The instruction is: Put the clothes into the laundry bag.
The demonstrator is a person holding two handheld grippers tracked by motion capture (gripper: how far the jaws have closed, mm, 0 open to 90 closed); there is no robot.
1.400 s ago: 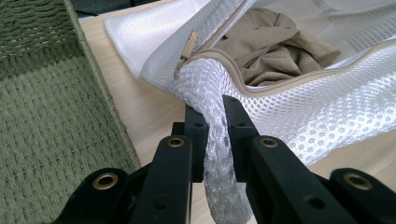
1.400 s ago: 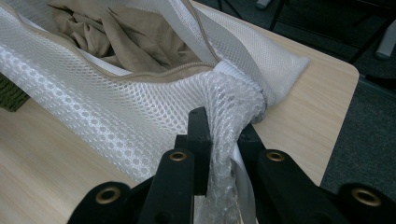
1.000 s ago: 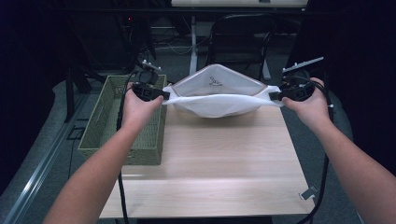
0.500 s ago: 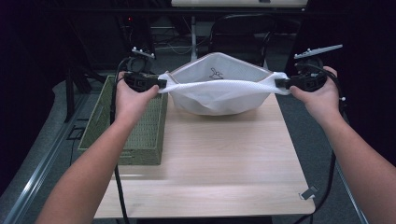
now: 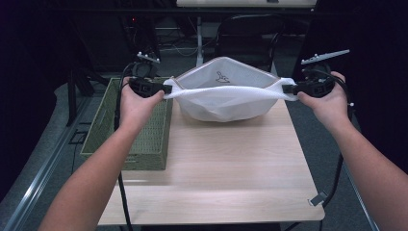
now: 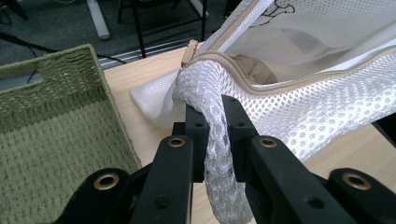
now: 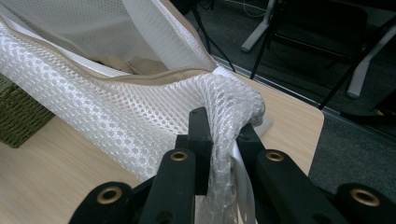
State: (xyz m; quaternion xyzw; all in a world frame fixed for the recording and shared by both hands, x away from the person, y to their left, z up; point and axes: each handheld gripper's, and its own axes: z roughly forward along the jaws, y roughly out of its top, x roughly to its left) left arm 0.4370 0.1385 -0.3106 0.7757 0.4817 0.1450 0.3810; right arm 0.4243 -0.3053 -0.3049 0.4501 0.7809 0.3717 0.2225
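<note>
Right now your left gripper (image 5: 163, 90) and right gripper (image 5: 288, 89) each have jaws clamped on one end of the white mesh bag (image 5: 223, 98), stretched open between them above the desk (image 5: 216, 168), just beside the green basket (image 5: 144, 144).

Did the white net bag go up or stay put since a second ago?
Yes. The mesh bag rose: its stretched front edge now sits higher against the far end of the green basket, pulled taut between both grippers.

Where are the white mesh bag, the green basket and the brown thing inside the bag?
mesh bag (image 5: 226, 103), high view, front mesh wall.
green basket (image 5: 144, 144), high view, its near woven wall.
brown thing (image 6: 252, 70), left gripper view, folded part inside the bag's opening.
</note>
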